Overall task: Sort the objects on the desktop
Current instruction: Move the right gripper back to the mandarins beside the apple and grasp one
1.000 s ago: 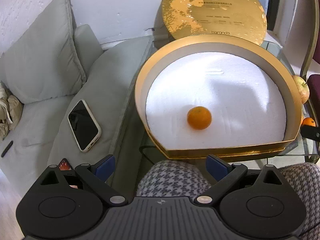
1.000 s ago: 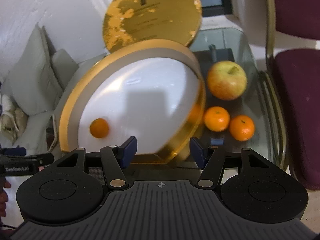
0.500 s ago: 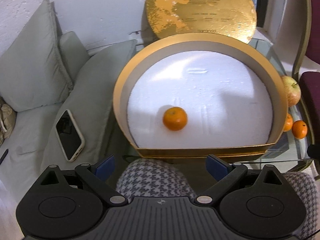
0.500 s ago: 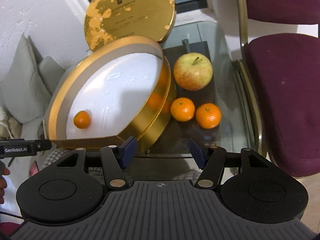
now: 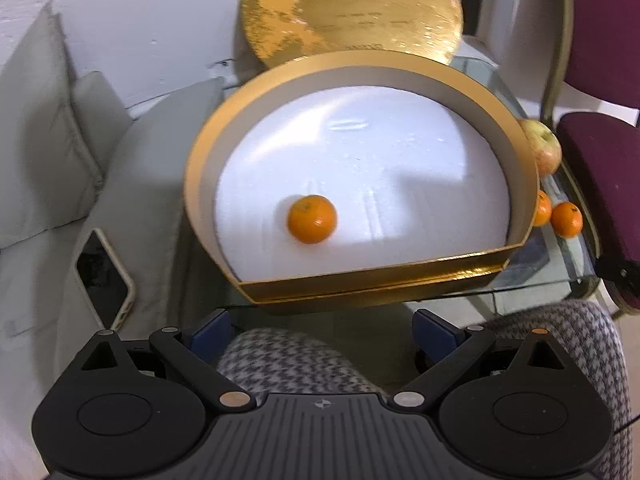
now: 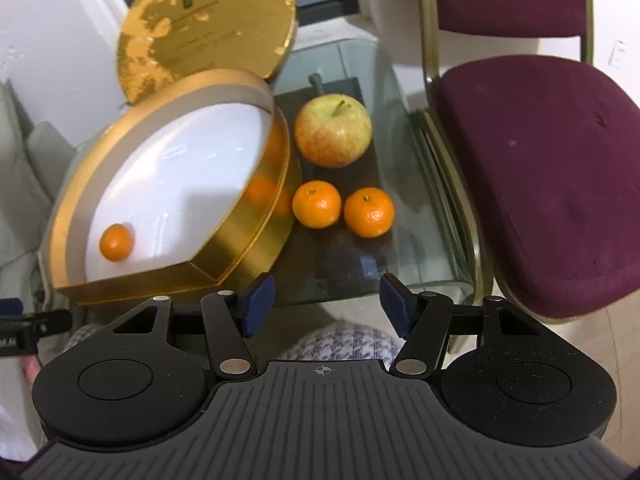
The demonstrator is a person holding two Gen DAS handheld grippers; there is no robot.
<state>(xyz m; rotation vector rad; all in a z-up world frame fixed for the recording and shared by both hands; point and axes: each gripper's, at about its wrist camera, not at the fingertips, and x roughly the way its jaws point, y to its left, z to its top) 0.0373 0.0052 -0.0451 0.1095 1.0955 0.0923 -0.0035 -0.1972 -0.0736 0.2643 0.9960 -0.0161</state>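
The two tangerines (image 6: 343,209) lay straight ahead of the right claw (image 6: 327,305), nearer it than the left claw (image 5: 322,330); both claws gaped wide, empty.

A phone (image 5: 105,279) lies face up on a grey sofa cushion (image 5: 160,184) left of the glass desk (image 6: 424,216). A maroon padded chair (image 6: 552,176) with a brass-coloured frame stands just beside the desk's right edge. Houndstooth-clad knees (image 5: 288,364) show below.

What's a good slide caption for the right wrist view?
Open right gripper faces two tangerines and an apple beside a gold box.
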